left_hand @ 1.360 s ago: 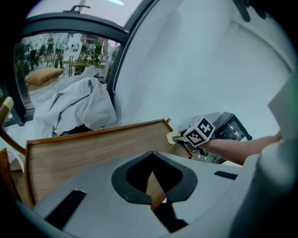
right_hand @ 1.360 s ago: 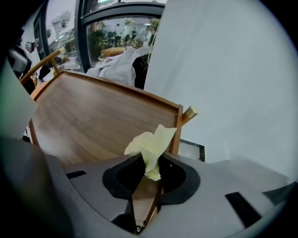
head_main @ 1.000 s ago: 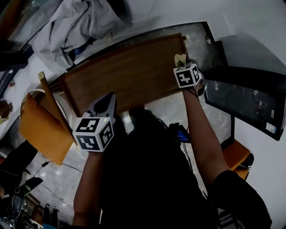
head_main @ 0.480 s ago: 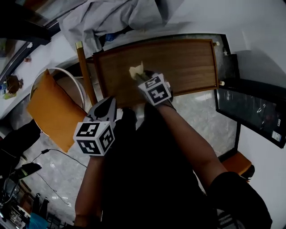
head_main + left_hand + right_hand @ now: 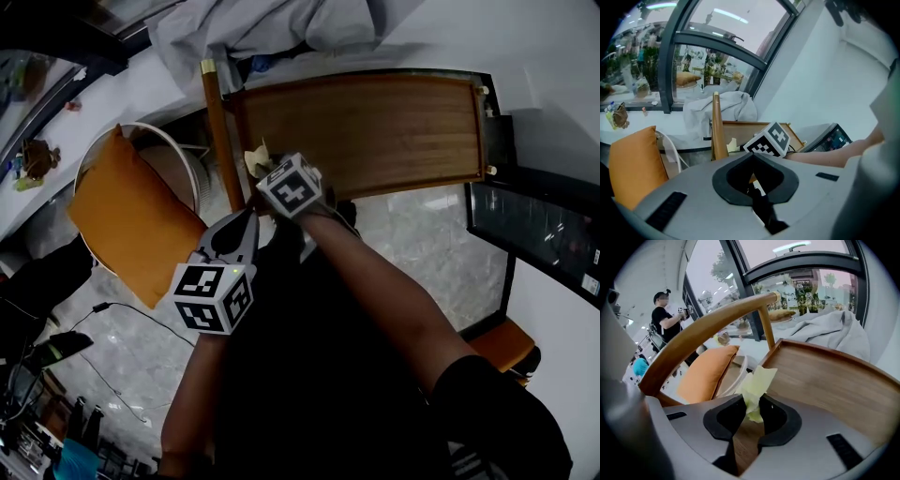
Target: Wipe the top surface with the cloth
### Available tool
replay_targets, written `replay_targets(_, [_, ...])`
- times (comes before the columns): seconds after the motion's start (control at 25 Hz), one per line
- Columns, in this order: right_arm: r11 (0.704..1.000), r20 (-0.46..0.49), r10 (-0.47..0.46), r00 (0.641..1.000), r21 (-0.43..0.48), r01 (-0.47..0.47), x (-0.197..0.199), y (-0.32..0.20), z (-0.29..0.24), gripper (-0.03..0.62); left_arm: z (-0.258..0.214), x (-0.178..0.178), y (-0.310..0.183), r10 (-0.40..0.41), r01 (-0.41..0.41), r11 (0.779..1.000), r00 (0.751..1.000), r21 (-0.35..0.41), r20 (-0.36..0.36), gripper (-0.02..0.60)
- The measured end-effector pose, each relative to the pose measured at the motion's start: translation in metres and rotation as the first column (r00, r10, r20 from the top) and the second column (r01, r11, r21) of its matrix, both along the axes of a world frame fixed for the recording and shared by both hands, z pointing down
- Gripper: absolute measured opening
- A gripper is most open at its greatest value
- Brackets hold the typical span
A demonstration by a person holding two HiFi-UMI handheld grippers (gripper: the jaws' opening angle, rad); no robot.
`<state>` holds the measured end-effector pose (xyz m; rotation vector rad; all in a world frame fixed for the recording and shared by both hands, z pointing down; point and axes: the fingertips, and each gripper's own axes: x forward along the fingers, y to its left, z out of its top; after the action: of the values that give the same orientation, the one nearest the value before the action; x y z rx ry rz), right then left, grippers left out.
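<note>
One crumpled pale yellow cloth [image 5: 757, 385] is pinched in my right tongs [image 5: 751, 401], whose jaws are closed tight on it. A flap of it stands up past the tips and a smaller wad hangs just behind them. I cannot tell whether it is touching the wood.

Just ahead of these tongs, and spreading away to their right, lies the brown wooden top surface [image 5: 825, 380]. The cloth sits at the top's left end. To the left of the tips, the curved wooden chair back rail [image 5: 708, 329] arcs close by, and beyond it leans the flat orange cushion [image 5: 705, 373] in a white round chair frame [image 5: 178, 155]. Crumpled grey fabric [image 5: 834, 329] is heaped past the far edge of the top.

My bare right forearm [image 5: 375, 281] reaches forward and across my body to the left, so the right tongs' white marker cube [image 5: 291, 185] sits at the top's near left corner.

My left tongs [image 5: 752, 159] are behind the right pair and slightly to their left, held low near my body over the grey marble floor [image 5: 412, 239]. Their jaws are closed together with nothing between them, and they point forward at the right tongs' cube. My left forearm [image 5: 192, 394] runs straight back from them, elbow tucked in.

Well off to the right of both pairs is a dark flat screen [image 5: 539, 230].
</note>
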<state>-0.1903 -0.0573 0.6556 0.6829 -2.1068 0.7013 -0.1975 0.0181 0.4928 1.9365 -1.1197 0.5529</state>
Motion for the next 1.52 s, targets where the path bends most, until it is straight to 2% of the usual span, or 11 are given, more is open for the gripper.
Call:
replay_targets(0.2, [0.997, -0.070, -0.050, 0.996, 0.056, 0.054, -0.001, -0.003, 0.007, 0.089, 0.003, -0.005, 0.003, 0.006, -0.006, 1.000, 1.000, -0.004, -0.009, 0.012])
replay_targets(0.36, [0.991, -0.092, -0.098, 0.991, 0.077, 0.105, 0.001, 0.000, 0.008, 0.089, 0.002, 0.005, 0.000, 0.024, -0.024, 1.000, 1.000, -0.006, -0.019, 0.012])
replay_targets(0.52, [0.994, -0.114, -0.066, 0.991, 0.077, 0.075, 0.031, -0.005, 0.008, 0.089, -0.006, 0.023, -0.012, 0.043, -0.042, 0.999, 0.999, 0.011, -0.027, 0.012])
replay_targets(0.68, [0.996, -0.128, -0.031, 0.991, 0.077, 0.041, 0.075, -0.010, 0.010, 0.089, -0.005, 0.045, -0.018, 0.051, -0.050, 0.999, 0.998, 0.012, -0.023, 0.012])
replay_targets(0.88, [0.997, -0.159, 0.009, 0.987, 0.073, 0.002, 0.143, -0.022, 0.009, 0.089, -0.003, 0.074, -0.032, 0.017, -0.017, 1.000, 0.999, -0.001, -0.028, 0.012])
replay_targets(1.24, [0.992, -0.198, 0.096, 0.976, 0.099, -0.078, 0.274, -0.045, 0.005, 0.089, 0.007, 0.162, -0.054, 0.048, -0.048, 0.999, 0.998, -0.013, -0.030, 0.012])
replay_targets(1.52, [0.984, -0.252, 0.158, 0.955, 0.124, -0.130, 0.371, -0.058, 0.001, 0.089, 0.020, 0.235, -0.058, 0.109, -0.111, 0.993, 0.993, -0.033, -0.045, 0.012])
